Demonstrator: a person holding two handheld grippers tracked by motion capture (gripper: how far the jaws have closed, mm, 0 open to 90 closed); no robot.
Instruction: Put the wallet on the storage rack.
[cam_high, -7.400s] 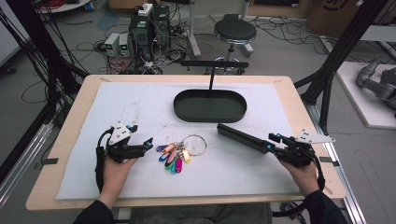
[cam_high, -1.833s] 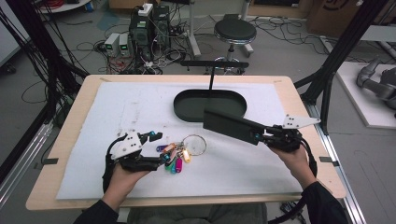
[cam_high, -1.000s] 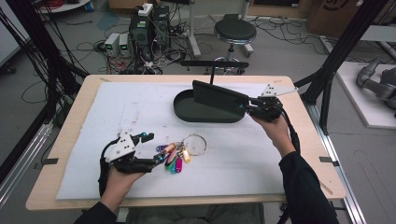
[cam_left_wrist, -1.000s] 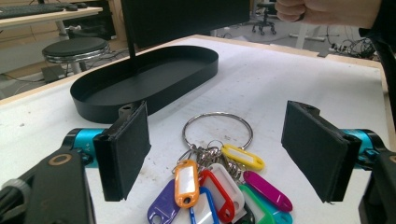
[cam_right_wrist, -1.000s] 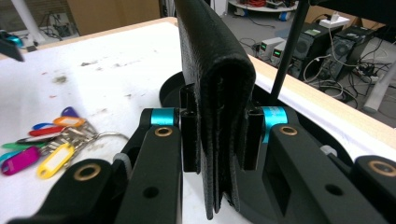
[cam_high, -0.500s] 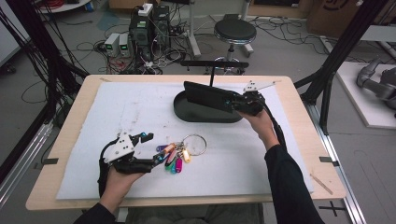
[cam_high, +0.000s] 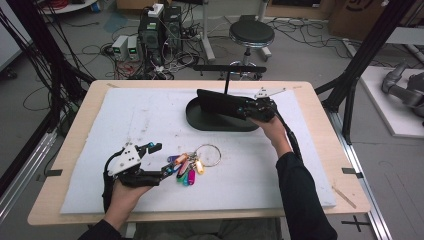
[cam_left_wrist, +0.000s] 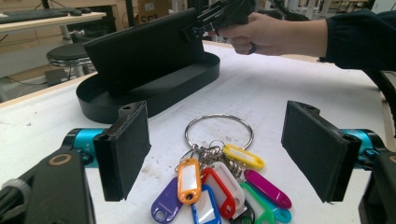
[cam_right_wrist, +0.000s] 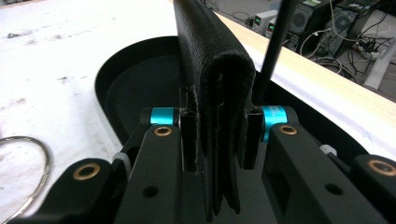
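We have the right claw (cam_high: 243, 108) clamped on the wallet's (cam_high: 220, 103) end, holding it on edge over the tray (cam_high: 200, 119) for lowering in — the left claw (cam_high: 159, 161), wide, waits astride the keys (cam_high: 187, 167).

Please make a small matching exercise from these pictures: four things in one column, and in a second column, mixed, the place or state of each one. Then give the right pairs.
Things
1. wallet
2. bunch of key tags
3. oval tray
4. left tool

Places or states
A. open, jaws on either side of the tags without touching them
B. lying flat on the white mat, with a big metal ring
C. clamped on edge in the right tool, over the tray
D. black, sitting on the mat at the far side of the table

Pairs: 1-C, 2-B, 3-D, 4-A
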